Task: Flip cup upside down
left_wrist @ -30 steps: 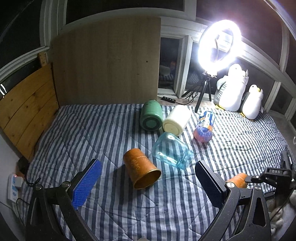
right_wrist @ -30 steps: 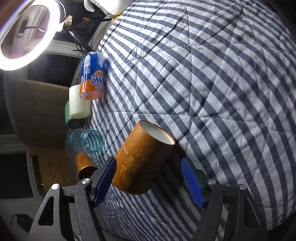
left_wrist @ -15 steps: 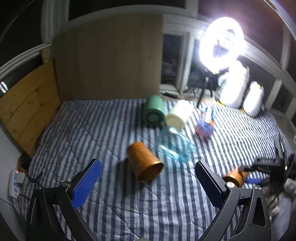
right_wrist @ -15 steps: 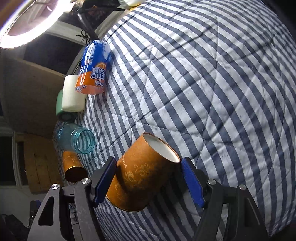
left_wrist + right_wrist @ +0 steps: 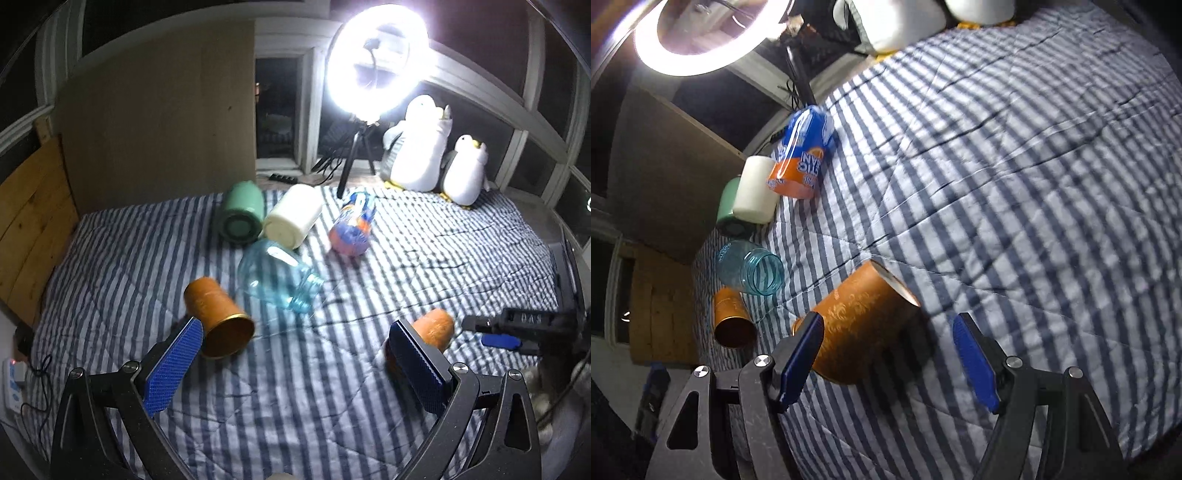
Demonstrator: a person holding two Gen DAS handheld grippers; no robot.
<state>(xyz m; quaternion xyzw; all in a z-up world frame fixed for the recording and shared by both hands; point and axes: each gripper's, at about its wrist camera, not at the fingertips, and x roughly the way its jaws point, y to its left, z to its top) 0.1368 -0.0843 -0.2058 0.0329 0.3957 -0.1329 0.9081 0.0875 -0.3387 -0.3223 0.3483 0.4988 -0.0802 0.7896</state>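
Now we are seeing the orange patterned cup (image 5: 860, 325) lying on its side on the striped quilt (image 5: 1015, 192), long axis slanting, mouth pointing up-right. Our right gripper (image 5: 886, 363) is spreading wide around it, left pad touching the wall, clamping nothing. Our left gripper (image 5: 295, 369) is gaping empty. We are counting six containers, two penguin plushes (image 5: 417, 147).
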